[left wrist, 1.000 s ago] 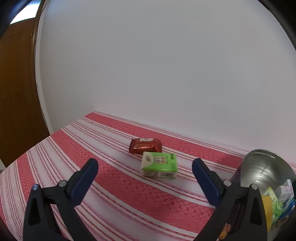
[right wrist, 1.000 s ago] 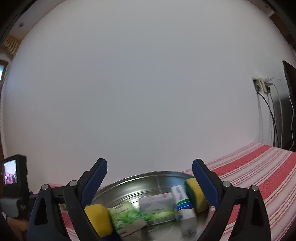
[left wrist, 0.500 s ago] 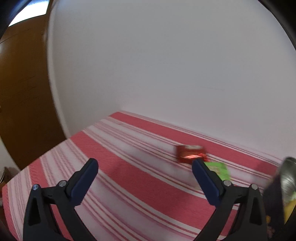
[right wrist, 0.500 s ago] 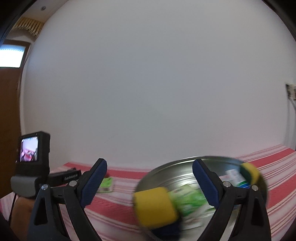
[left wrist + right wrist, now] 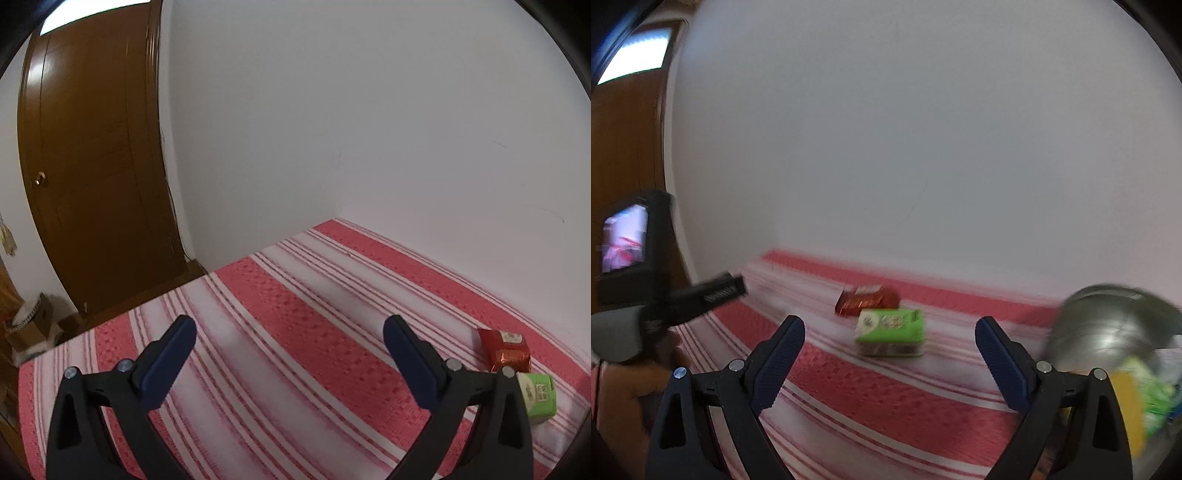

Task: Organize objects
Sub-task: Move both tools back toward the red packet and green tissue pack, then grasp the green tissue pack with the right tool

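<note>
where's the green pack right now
In the right wrist view the green pack lies on the striped cloth, just in front of the red packet, left of the metal bowl.

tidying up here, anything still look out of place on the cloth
Yes. A green packet and a red foil packet lie loose on the striped tablecloth, side by side, while other items already sit in the metal bowl to the right. Both grippers are open and hold nothing.

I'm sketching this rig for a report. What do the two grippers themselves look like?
Both look alike: the left gripper and right gripper each have two black plastic arms with triangular cut-outs and silver rivets, tipped with ribbed dark-blue pads. No cables or sleeves are visible on them.
</note>
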A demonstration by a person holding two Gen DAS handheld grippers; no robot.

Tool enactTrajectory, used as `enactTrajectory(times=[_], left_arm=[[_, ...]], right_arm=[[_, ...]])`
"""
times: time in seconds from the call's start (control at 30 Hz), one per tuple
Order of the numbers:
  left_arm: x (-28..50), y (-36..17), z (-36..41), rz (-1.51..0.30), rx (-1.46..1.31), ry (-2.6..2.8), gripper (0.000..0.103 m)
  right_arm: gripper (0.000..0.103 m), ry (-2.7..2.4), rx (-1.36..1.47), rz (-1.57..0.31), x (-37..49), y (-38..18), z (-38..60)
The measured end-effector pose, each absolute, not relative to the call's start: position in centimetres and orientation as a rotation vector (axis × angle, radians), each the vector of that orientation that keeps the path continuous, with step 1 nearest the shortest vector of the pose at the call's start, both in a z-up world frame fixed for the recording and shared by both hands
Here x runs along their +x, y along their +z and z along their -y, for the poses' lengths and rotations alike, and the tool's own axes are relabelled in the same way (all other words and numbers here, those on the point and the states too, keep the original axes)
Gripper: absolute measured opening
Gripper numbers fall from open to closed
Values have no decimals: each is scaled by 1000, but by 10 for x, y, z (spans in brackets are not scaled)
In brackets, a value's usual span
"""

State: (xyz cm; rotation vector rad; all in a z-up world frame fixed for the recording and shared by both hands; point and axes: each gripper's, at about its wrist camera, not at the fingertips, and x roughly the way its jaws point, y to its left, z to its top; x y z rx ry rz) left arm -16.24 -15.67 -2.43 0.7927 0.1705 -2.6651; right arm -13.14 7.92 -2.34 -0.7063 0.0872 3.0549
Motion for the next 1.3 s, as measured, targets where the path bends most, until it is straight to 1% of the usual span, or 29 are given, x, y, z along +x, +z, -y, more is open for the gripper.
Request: enactTrajectory(times=[0.13,0.33,0.43,0.57,0.6,0.63,0.67,0.7,0.73,0.8,0.87,1.03,1.13,1.3], left_arm=[[-167,-27,155,-146,810,-2658,102],[-168,-27,155,-160,839,-2666,102],[-170,-28,160,-190,853,-2661,102],[-170,-30,163,-210,877,-2658,102],[-170,-30,163,-213,882,-2660,102],[-170,-30,162,-214,887,-2663,102],[-170,-30,161,-210,891,-2668,102],[-170,-30,159,-203,893,-2674,102],[-170,-30,158,-195,894,-2681,102],[-169,-30,155,-184,895,-2697,102],[-169,-29,152,-175,893,-2717,102],[-168,-31,138,-177,927,-2798,102],[-168,-30,116,-197,959,-2907,102],[-189,-29,69,-200,1093,-3021,102]], right_arm=[[95,2978,-975,-169,-182,-41,-90],[95,2827,-1242,-144,-228,-62,-92],[96,2777,-1336,-183,-245,-76,-95],[95,2736,-1340,-110,-255,-80,-91],[93,2726,-1352,-73,-255,-81,-88],[85,2733,-1347,-65,-254,-80,-87],[80,2741,-1340,-62,-251,-79,-87],[70,2754,-1335,-54,-249,-77,-86],[70,2768,-1337,-36,-246,-76,-85],[70,2798,-1361,-7,-232,-73,-82],[70,2871,-1324,-37,-208,-66,-82],[70,3062,-1230,-116,-112,-42,-88],[70,3129,-1096,-119,-59,-34,-95],[70,3180,-885,-145,-16,-32,-109]])
